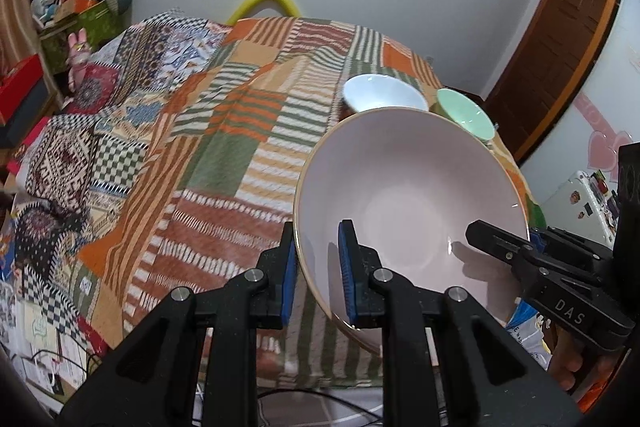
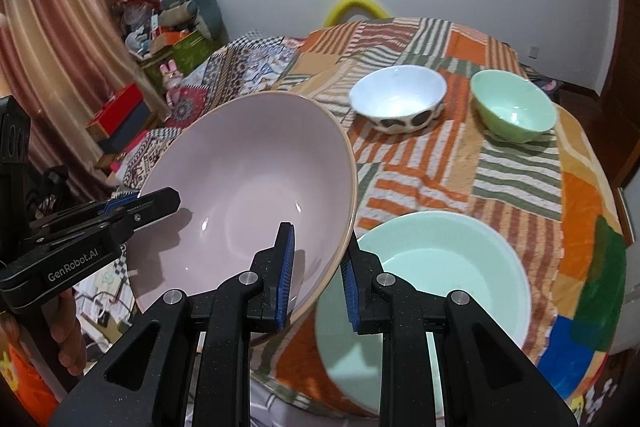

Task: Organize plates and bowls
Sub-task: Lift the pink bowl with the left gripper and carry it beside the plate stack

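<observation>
While both grippers clamp the big pale-pink ceramic bowl with the tan rim (image 2: 248, 183), nothing looks stacked yet, so I'd call the task early.

Left gripper (image 1: 318, 271): blue pads closed on the pink bowl's near-left rim, one pad outside the wall, one inside. Right gripper (image 2: 316, 275): same pinch on the opposite rim. Each tool also shows in the other's view, biting the far edge. Bowl sits tilted and, as far as I can judge, lifted off the striped patchwork tablecloth (image 2: 516, 183), centre-left of the right wrist frame.

Directly under the right gripper, lower right of that frame: a wide mint-green shallow bowl (image 2: 460, 267) resting empty on the cloth. Likely nesting target, though that's my guess.

Upper right of that frame: a white bowl with dark blotches on its outside (image 2: 398, 99) and a small mint-green bowl (image 2: 514, 107), standing close together but apart, both loose.

Left to do, by my read: set the pink one down, then gather the two small bowls. No flat plates visible anywhere.
</observation>
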### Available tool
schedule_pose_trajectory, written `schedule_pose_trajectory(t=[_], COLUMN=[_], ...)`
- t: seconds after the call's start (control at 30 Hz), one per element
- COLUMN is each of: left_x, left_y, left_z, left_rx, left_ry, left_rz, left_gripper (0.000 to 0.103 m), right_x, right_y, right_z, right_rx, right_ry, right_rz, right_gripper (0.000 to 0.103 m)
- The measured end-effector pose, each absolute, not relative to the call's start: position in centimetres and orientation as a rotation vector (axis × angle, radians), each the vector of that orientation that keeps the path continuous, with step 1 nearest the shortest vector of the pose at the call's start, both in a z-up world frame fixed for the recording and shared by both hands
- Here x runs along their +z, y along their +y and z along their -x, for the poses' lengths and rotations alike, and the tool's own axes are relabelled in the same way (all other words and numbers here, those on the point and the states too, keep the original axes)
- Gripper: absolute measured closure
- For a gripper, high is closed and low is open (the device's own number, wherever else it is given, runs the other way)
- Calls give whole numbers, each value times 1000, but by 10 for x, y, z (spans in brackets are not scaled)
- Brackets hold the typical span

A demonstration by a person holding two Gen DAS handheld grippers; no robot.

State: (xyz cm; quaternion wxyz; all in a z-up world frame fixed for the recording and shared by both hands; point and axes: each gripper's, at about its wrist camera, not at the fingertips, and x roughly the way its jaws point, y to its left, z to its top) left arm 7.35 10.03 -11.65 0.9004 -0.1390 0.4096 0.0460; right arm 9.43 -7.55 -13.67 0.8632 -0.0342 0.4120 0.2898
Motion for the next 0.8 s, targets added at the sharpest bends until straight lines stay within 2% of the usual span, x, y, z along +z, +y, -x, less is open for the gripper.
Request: schedule_pose_trajectory(t=[0.8], left_x=[-192], left_y=[131], left_z=[-67], left_rx=[155], left_ry=[1033], left_rz=[344], left_gripper=[84], right_x=[-196], right_y=[-36], right_z=[-97], right_rx=[645], right_ry=[1047], right_rz=[143], right_gripper=[83])
